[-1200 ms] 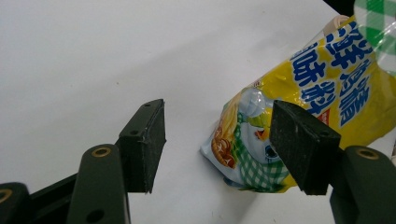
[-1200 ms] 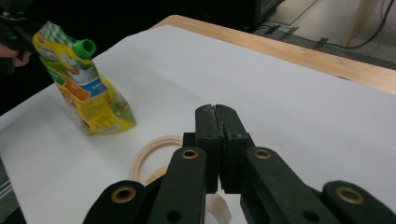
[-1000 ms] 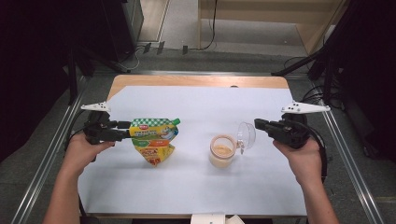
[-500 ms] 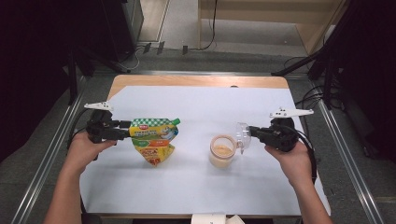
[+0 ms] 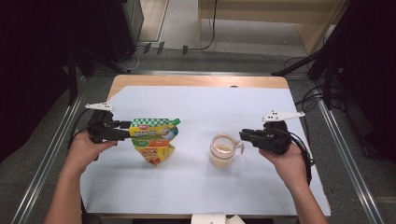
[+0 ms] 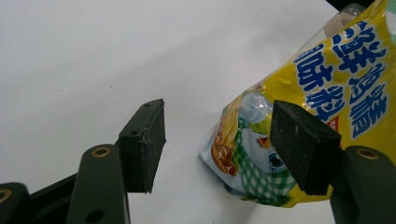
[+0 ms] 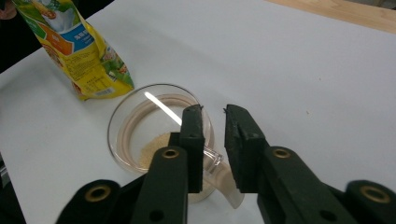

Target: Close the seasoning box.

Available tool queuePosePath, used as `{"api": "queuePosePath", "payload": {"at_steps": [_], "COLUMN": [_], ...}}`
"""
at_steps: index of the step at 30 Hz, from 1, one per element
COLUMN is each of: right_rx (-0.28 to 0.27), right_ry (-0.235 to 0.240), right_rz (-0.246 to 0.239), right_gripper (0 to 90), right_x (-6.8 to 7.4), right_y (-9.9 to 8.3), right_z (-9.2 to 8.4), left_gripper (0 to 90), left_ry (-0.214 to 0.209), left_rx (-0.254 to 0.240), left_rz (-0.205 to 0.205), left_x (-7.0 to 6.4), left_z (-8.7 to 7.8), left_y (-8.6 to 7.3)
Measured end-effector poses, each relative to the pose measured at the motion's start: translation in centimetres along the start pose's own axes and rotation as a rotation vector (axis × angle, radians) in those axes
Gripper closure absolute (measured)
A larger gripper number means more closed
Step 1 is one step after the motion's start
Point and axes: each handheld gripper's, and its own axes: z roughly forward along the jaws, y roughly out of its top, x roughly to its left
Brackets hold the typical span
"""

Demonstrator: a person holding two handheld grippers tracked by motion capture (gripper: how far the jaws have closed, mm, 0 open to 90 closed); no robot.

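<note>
1. Work in hand: a yellow seasoning pouch (image 5: 154,141) and a clear glass mug (image 5: 222,150) stand well apart on a white sheet (image 5: 196,186) laid over the table. The pouch has a green spout cap (image 5: 175,122).

2. Mug contents: a small heap of beige powder (image 7: 155,150) lies in the bottom of the mug in the right gripper view. The mug is upright and far from full. In my judgement some powder has been dispensed; whether more is required cannot be told.

3. Left gripper (image 5: 125,132): at the pouch's left edge in the high view. In the left gripper view its jaws stand partly apart; one pad lies against the pouch's printed face, the other is clear of it with bare sheet between. Whether the pouch is gripped cannot be told.

4. Right gripper (image 5: 243,136): at the mug's handle (image 7: 215,161). Its jaws have just been opening, and now stand a narrow gap apart with the handle between them. The pads do not appear to press on it, so I judge the mug released and resting on the sheet.

5. Progress: powder in the mug, mug set down. Remaining, as judged: withdraw the right gripper, and set the pouch down or close it
</note>
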Motion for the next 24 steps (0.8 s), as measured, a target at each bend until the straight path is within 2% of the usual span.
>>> {"api": "queuePosePath", "payload": {"at_steps": [6,11,13,16,19,22,24], "right_rx": [0.004,0.004,0.005,0.012,-0.014,-0.055,-0.083], "right_ry": [-0.006,-0.013,-0.021,0.009,0.029,0.013,0.006], "right_rz": [-0.009,0.010,-0.002,0.002,0.009,0.012,0.043], "right_gripper": [64.2,52.7,47.7,43.6,36.0,28.0,25.9], "right_x": [-0.7,-1.4,-1.8,-2.2,-2.7,-3.2,-3.7], "right_y": [-0.5,-1.2,-1.5,-2.0,-2.4,-2.9,-3.2], "right_z": [0.4,1.0,1.2,1.5,1.7,1.8,1.7], "left_gripper": [36.6,36.4,36.4,36.2,36.1,36.1,36.2], "left_ry": [0.003,0.004,0.003,0.003,0.008,0.007,0.020], "left_rx": [-0.002,-0.004,-0.002,-0.002,0.002,0.003,0.000], "left_rz": [0.002,0.001,0.001,0.001,0.003,-0.001,-0.004], "left_x": [0.0,0.0,0.0,0.0,0.0,0.1,0.1], "left_z": [0.0,0.1,0.1,0.2,0.3,0.3,0.3], "left_y": [0.0,0.0,0.0,0.0,-0.1,-0.1,-0.1]}}
